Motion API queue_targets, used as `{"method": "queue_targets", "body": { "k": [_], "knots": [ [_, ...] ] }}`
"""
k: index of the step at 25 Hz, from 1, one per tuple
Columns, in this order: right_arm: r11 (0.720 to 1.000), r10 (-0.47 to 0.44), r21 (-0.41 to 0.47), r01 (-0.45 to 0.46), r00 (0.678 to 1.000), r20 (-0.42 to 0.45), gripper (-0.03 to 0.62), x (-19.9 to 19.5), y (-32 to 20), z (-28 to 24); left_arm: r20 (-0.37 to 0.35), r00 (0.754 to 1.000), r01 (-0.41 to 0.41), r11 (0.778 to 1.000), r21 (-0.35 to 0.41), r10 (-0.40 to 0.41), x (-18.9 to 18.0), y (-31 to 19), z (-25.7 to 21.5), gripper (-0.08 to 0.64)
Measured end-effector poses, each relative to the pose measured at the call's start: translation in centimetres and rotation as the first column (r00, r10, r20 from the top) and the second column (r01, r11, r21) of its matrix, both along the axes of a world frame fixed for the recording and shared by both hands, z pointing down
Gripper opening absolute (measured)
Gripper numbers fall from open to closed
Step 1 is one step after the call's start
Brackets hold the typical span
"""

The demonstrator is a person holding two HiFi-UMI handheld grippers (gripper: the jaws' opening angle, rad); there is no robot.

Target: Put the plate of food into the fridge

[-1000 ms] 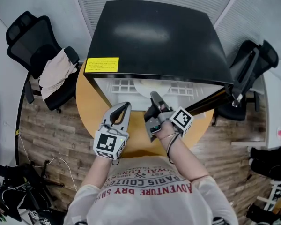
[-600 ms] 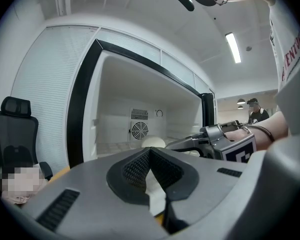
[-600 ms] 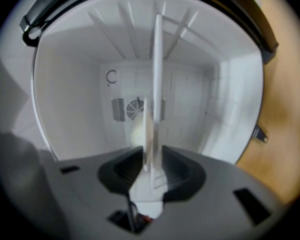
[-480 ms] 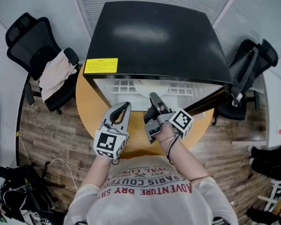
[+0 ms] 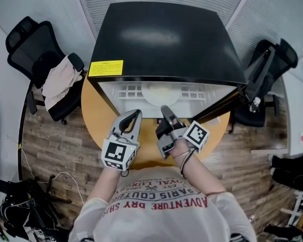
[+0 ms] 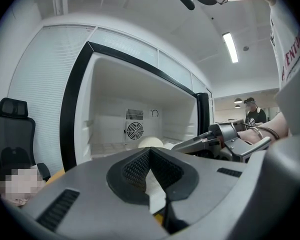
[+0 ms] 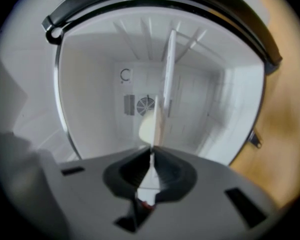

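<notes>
A small black fridge [image 5: 164, 39] stands open on a round wooden table [image 5: 97, 116]. Inside it a white plate [image 5: 161, 93] with a pale mound of food [image 6: 151, 142] rests on the white shelf. My left gripper [image 5: 136, 114] hangs just in front of the opening, shut and empty. Beside it on the right, my right gripper [image 5: 164, 109] points into the fridge; its jaws are closing, the tips meet and nothing is between them. The right gripper view is rolled sideways, so the plate [image 7: 168, 69] shows edge-on beyond the right gripper [image 7: 151, 152], apart from it.
The fridge door [image 5: 218, 108] swings out to the right over the table edge. A black office chair [image 5: 33, 44] with a beige cloth [image 5: 60, 79] stands at the left and another black chair [image 5: 268, 67] at the right. Cables lie on the wooden floor [image 5: 45, 180].
My right gripper has drawn back a little toward the person, away from the fridge opening. The left gripper and the plate have stayed where they were.
</notes>
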State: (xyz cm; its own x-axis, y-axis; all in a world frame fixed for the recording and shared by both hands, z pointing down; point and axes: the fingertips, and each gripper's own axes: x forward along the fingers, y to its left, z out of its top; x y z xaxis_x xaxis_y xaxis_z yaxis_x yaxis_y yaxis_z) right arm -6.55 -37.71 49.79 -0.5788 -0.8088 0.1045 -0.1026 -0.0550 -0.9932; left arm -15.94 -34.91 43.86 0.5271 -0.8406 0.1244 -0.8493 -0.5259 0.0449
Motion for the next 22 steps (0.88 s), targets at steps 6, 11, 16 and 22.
{"method": "queue_targets", "body": {
  "k": [6,11,16,22],
  "knots": [
    [0.999,-0.026,0.04,0.027,0.999,-0.024,0.139,-0.1,0.6,-0.6,-0.001,1.0,0.0,1.0,-0.002,0.0,0.2,0.8,0.0,0.026],
    [0.994,-0.086,0.058,0.089,0.994,-0.064,0.148,-0.6,2.2,-0.6,-0.007,1.0,-0.005,1.0,-0.002,0.005,0.6,1.4,-0.3,0.026],
    [0.984,-0.136,0.08,0.158,0.964,-0.228,0.048,-0.5,4.1,-0.3,-0.009,1.0,-0.018,1.0,-0.001,0.018,1.4,2.1,-0.3,0.026],
    [0.928,-0.078,0.273,0.252,0.851,-0.519,0.032,0.7,4.5,-1.6,-0.008,0.999,-0.033,0.999,-0.002,0.033,2.3,2.7,-0.2,0.026]
  ]
}}
